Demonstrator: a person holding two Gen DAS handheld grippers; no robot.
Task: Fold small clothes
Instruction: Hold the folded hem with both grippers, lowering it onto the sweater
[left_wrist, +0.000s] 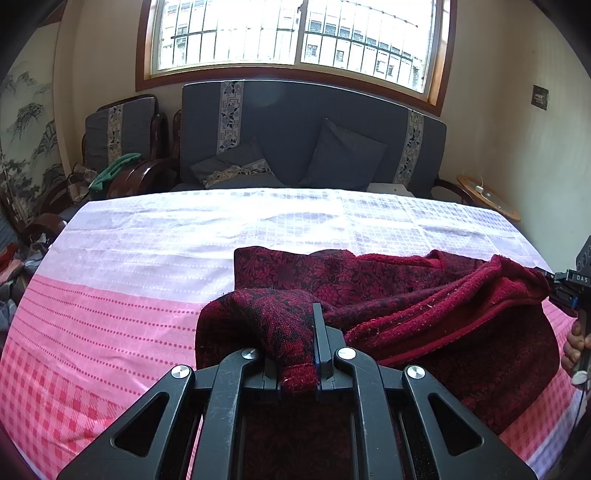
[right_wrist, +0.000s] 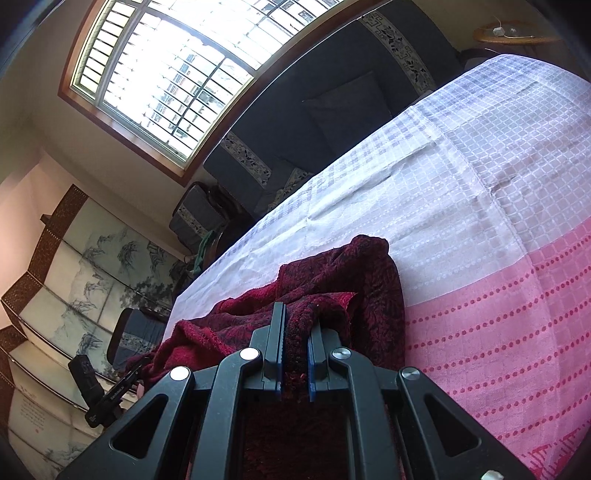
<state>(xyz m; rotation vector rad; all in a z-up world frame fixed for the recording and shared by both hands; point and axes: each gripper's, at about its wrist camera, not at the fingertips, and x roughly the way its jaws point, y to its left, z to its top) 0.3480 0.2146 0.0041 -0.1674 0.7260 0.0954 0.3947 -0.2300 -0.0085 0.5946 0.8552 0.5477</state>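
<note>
A dark red patterned knit garment (left_wrist: 388, 291) lies crumpled on the pink and white checked cloth (left_wrist: 122, 295) over the table. My left gripper (left_wrist: 301, 325) is shut on a ribbed edge of the garment, which drapes over the left finger. My right gripper (right_wrist: 295, 325) is shut on another edge of the same garment (right_wrist: 343, 280), with fabric pinched between the blue pads (right_wrist: 312, 354). The right gripper also shows at the right edge of the left wrist view (left_wrist: 554, 280), holding the far end of the garment slightly lifted. The left gripper appears at lower left in the right wrist view (right_wrist: 136, 373).
A dark grey sofa (left_wrist: 295, 140) with cushions stands behind the table, under a barred window (left_wrist: 295, 33). A wooden armchair (left_wrist: 122, 147) with a green cloth is at the left. A small round side table (left_wrist: 487, 199) is at the back right. A painted folding screen (right_wrist: 74, 280) stands at the left.
</note>
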